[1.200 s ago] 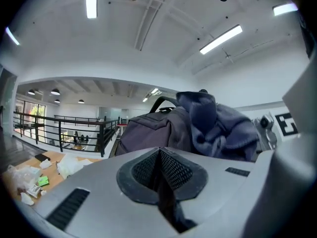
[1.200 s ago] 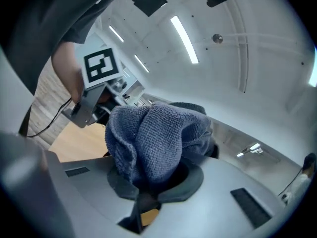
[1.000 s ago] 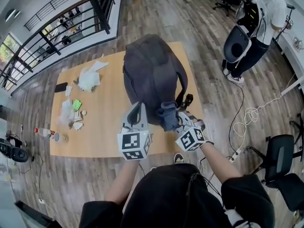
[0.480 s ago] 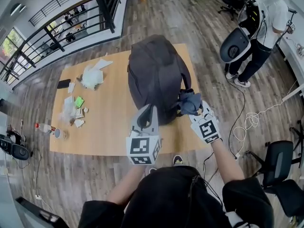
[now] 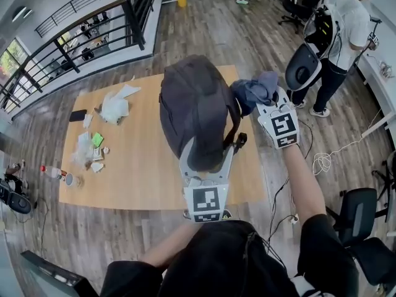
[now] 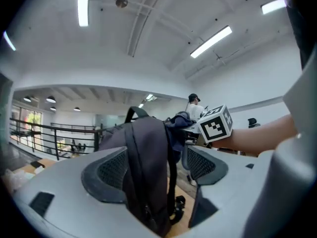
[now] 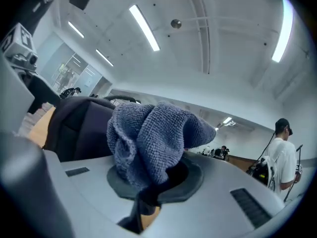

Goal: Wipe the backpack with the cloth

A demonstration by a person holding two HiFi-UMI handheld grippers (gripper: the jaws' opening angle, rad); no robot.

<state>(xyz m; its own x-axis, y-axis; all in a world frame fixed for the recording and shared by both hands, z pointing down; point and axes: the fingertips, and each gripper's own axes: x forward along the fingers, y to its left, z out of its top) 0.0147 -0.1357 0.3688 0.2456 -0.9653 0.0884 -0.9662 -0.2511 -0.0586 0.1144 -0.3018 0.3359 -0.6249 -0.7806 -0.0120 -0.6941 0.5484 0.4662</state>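
A dark grey backpack [image 5: 195, 107] stands upright on the wooden table [image 5: 142, 172]. My left gripper [image 5: 208, 148] is at its near lower end. Its jaws have just been opening and now stand wide, one on each side of the backpack [image 6: 143, 172], with a gap showing at the right pad. My right gripper [image 5: 265, 104] hovers off the backpack's upper right side, shut on a bunched blue-grey cloth [image 5: 253, 90]. In the right gripper view the cloth [image 7: 148, 138] bulges up out of that gripper [image 7: 153, 182], with the backpack [image 7: 74, 128] behind it to the left.
On the table's left part lie crumpled white wrappers [image 5: 114, 104], a dark phone [image 5: 78, 114], a green packet [image 5: 98, 140] and a small bottle [image 5: 52, 172]. A person [image 5: 337, 36] stands with a chair at the far right. A railing [image 5: 74, 42] runs behind; cables [image 5: 322, 163] trail on the floor.
The right gripper rose with the cloth from the backpack's near lower end to its upper right side. The left gripper shifted right, and its jaws opened round the backpack's near end.
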